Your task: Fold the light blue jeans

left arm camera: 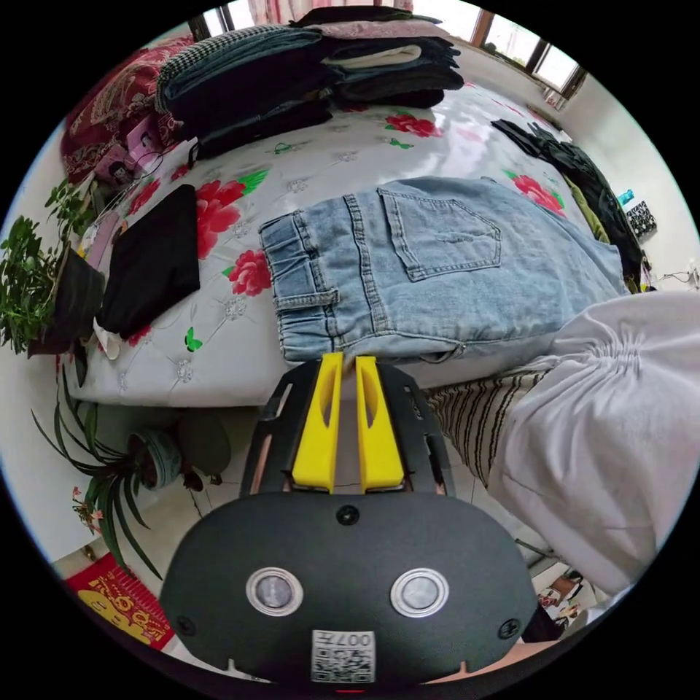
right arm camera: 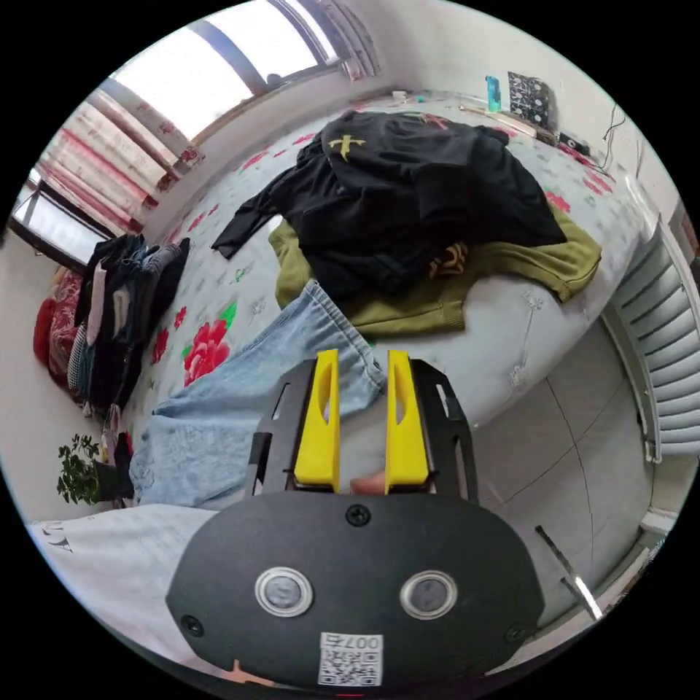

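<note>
The light blue jeans (left arm camera: 437, 270) lie flat on the floral bed sheet (left arm camera: 219, 335), waistband to the left and one back pocket facing up. My left gripper (left arm camera: 348, 359) has its yellow jaws a narrow gap apart, tips at the jeans' near edge just below the waistband; I cannot tell whether they pinch cloth. In the right gripper view the jeans (right arm camera: 240, 408) stretch away to the left. My right gripper (right arm camera: 362, 354) is open at the leg hem, which lies under its left jaw and partly in the gap.
Stacked folded clothes (left arm camera: 313, 65) sit at the bed's far end, with a black folded garment (left arm camera: 153, 262) nearer. A black pile (right arm camera: 415, 197) on an olive garment (right arm camera: 510, 270) lies beyond the hem. Potted plants (left arm camera: 29, 284) and a radiator (right arm camera: 663, 350) flank the bed. A person's white sleeve (left arm camera: 605, 437) reaches in.
</note>
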Action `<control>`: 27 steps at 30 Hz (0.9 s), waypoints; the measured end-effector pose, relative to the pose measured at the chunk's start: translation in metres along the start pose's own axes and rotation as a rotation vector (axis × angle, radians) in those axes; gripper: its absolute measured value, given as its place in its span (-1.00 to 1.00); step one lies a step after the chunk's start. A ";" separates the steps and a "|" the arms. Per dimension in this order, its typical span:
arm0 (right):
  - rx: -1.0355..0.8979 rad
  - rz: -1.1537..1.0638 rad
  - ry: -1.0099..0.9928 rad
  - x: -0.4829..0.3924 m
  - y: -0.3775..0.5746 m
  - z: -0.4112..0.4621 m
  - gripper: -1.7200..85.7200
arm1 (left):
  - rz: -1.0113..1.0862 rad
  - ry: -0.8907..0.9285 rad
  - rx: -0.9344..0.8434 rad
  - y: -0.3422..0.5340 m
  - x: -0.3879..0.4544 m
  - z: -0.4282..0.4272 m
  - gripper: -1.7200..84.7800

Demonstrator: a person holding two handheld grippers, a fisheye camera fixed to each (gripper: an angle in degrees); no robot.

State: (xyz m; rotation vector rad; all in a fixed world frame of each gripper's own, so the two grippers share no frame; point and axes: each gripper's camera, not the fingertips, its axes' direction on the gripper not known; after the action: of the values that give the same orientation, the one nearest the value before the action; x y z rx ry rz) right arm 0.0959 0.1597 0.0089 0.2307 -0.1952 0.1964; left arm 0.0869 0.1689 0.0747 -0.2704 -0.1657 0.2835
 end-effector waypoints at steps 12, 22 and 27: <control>-0.554 -0.768 -0.597 -0.328 -0.046 0.195 -0.90 | -0.276 0.009 0.097 -0.021 -0.043 -0.003 -0.80; -0.818 -0.921 -0.507 -0.453 -0.043 0.296 -0.95 | -0.327 -0.103 -0.078 -0.031 -0.072 0.033 -0.96; -0.690 -0.713 -0.474 -0.434 -0.101 0.313 -0.96 | -0.474 -0.096 -0.227 0.014 -0.113 0.057 -0.97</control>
State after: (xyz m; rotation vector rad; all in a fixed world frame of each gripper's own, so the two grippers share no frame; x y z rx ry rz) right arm -0.3522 -0.0871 0.1939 -0.3534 -0.6183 -0.6394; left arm -0.0355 0.1619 0.1112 -0.4327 -0.3509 -0.1946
